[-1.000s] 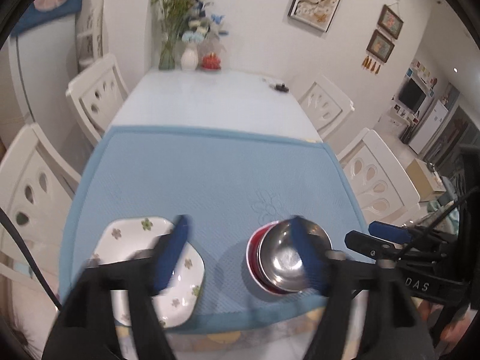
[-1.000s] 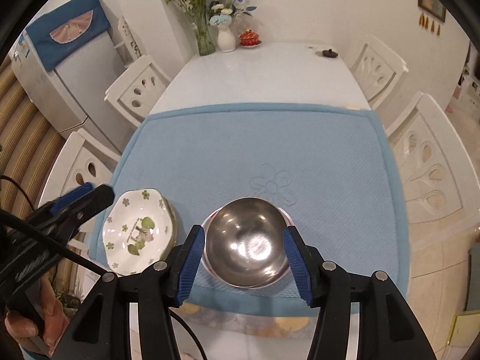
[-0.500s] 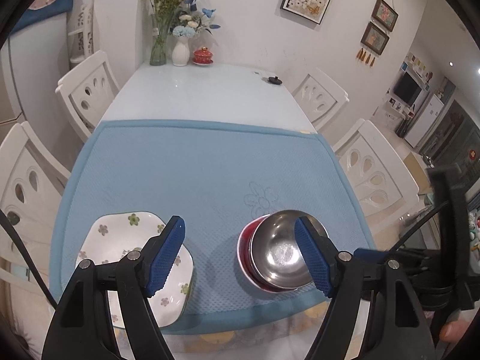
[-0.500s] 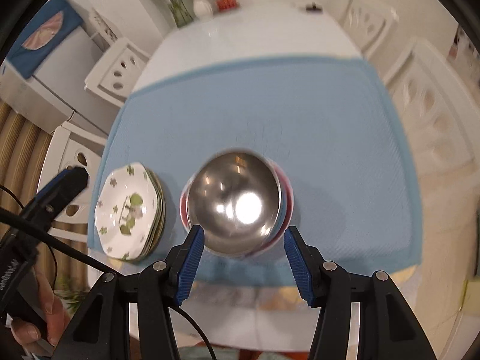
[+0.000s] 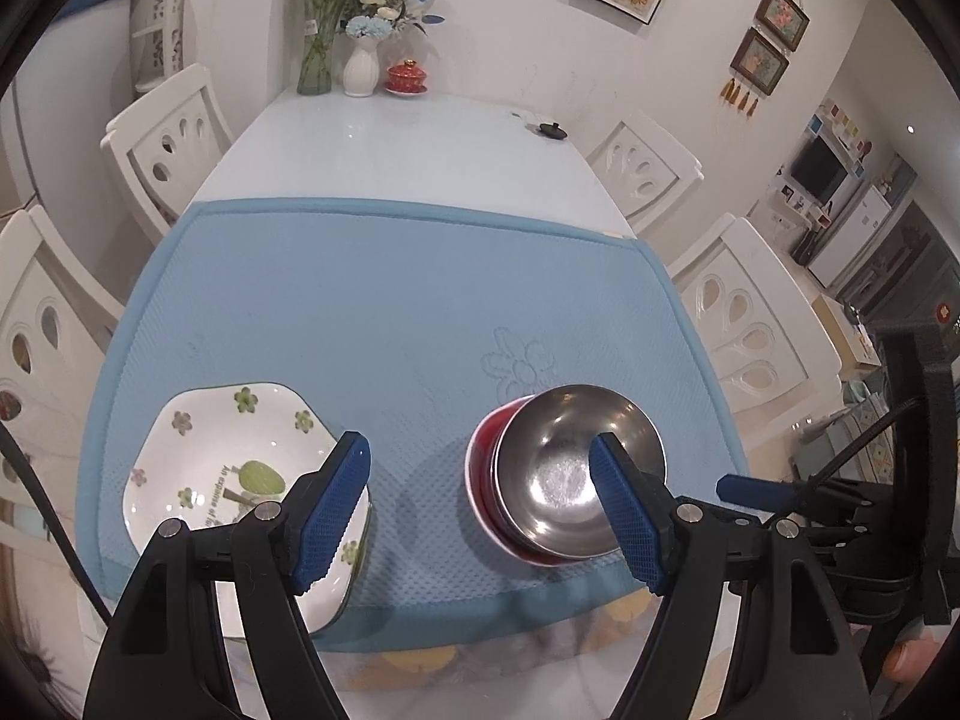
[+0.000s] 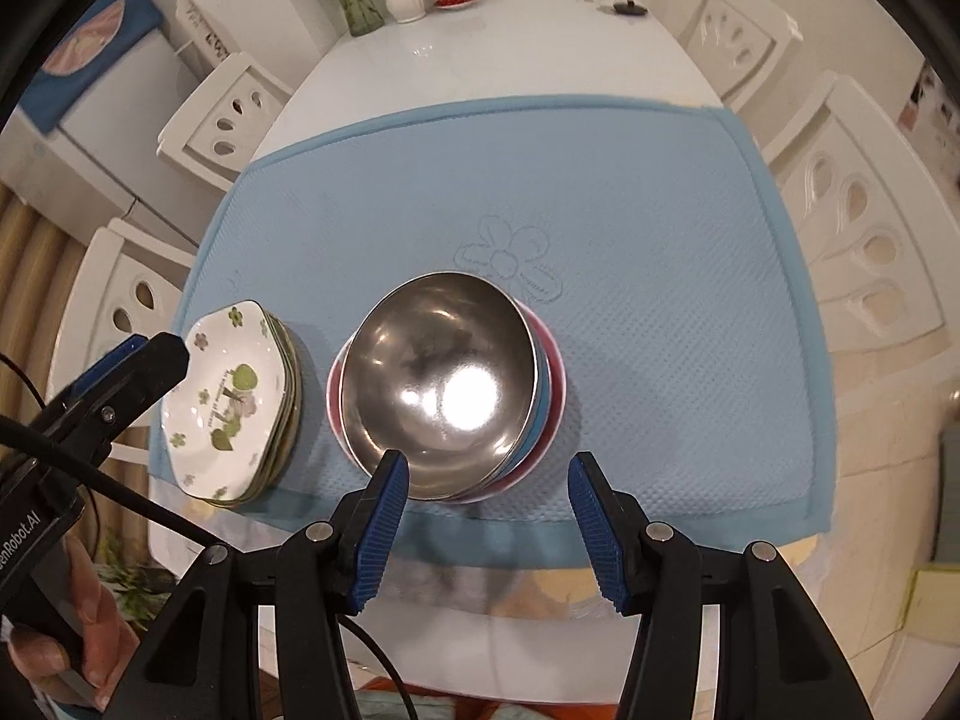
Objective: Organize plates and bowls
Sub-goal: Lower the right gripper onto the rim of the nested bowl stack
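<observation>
A stack of white flower-patterned plates (image 5: 228, 468) (image 6: 231, 396) sits at the near left of the blue mat (image 5: 384, 312) (image 6: 660, 300). A stack of bowls with a shiny steel bowl (image 5: 570, 471) (image 6: 444, 378) on top of blue and red ones stands beside it to the right. My left gripper (image 5: 480, 510) is open and empty, held above the gap between the two stacks. My right gripper (image 6: 489, 525) is open and empty, just behind the bowl stack at the mat's near edge.
The white table (image 5: 396, 144) carries vases with flowers (image 5: 336, 30), a red lidded cup (image 5: 407, 77) and a small black object (image 5: 552, 129) at its far end. White chairs (image 5: 168, 144) (image 5: 756, 324) stand along both sides.
Both grippers stayed open and shifted slightly over the stacks. The right gripper drew back toward the near edge. The plates and bowls have not moved.
</observation>
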